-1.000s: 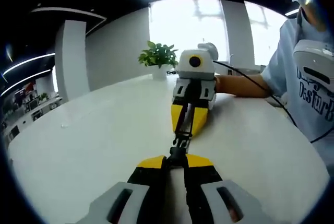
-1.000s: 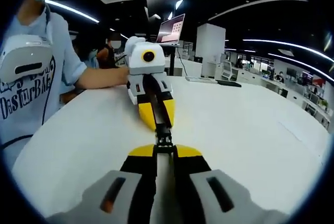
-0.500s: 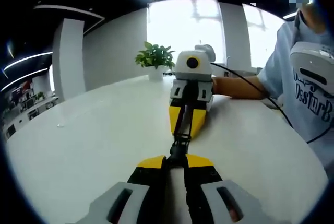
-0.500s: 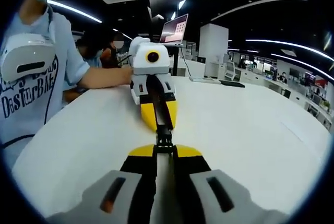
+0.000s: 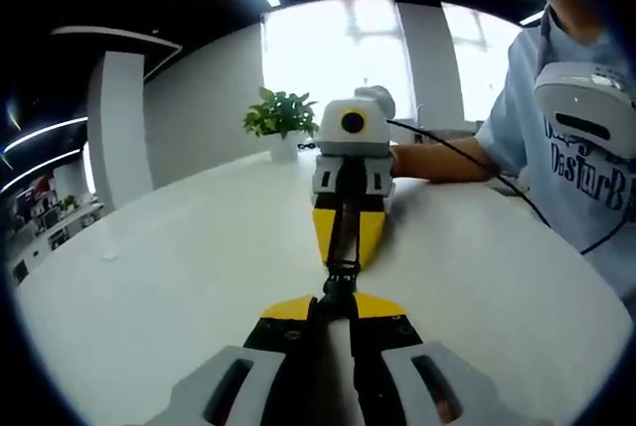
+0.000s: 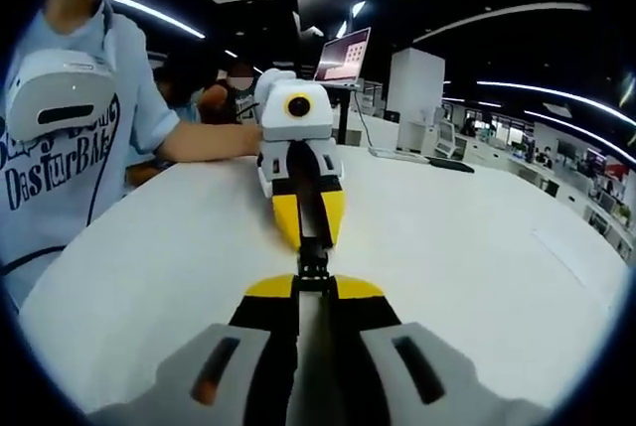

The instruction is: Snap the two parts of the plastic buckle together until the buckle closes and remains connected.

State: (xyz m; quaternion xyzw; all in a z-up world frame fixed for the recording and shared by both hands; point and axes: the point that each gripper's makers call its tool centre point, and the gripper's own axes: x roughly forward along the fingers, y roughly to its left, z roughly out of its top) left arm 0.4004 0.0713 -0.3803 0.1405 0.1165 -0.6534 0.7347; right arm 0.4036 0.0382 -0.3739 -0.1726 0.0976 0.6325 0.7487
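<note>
The black plastic buckle (image 5: 341, 280) hangs above the white table, stretched in a line between the two grippers, which face each other tip to tip. In the left gripper view my left gripper (image 5: 336, 299) is shut on the near end of the buckle, and the right gripper (image 5: 344, 259) comes in from above, shut on the far end. In the right gripper view the right gripper (image 6: 313, 285) clamps the buckle (image 6: 313, 262) at the bottom, with the left gripper (image 6: 310, 242) opposite it. The joint between the two halves is too small to make out.
A round white table (image 5: 179, 277) spreads under both grippers. A person in a light blue shirt (image 5: 566, 148) sits at its edge, forearm on the top, a black cable (image 5: 467, 148) running along it. A potted plant (image 5: 279, 115) stands at the far rim; a laptop (image 6: 343, 57) stands behind.
The two grippers have drawn slightly closer together, each looming a bit larger in the other's view. Both stay shut on the buckle.
</note>
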